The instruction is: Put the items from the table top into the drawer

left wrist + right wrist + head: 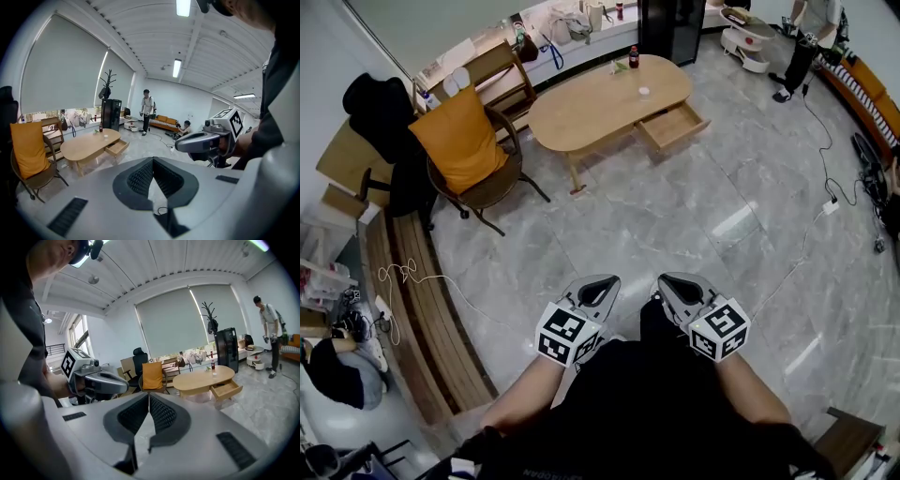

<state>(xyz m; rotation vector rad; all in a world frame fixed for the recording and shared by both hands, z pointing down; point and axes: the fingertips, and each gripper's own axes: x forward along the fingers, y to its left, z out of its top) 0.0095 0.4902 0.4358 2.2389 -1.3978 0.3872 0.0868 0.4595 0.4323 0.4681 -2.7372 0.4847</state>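
The oval wooden table (591, 103) stands far ahead with its drawer (673, 126) pulled open. On the top are a dark bottle with a red cap (634, 57), a small white item (644, 91) and a small green item (619, 67). My left gripper (598, 292) and right gripper (675, 289) hang side by side close to my body, far from the table, both shut and empty. The left gripper view shows the table (89, 143), the drawer (116, 147) and the right gripper (206, 140). The right gripper view shows the table (204, 377), the drawer (226, 390) and the left gripper (101, 380).
A wooden chair with an orange cushion (461, 141) stands left of the table, with a black office chair (380, 108) behind it. A long wooden bench (422, 309) runs along the left. Cables (825, 202) cross the grey tiled floor at right. A person (806, 37) stands at the far right.
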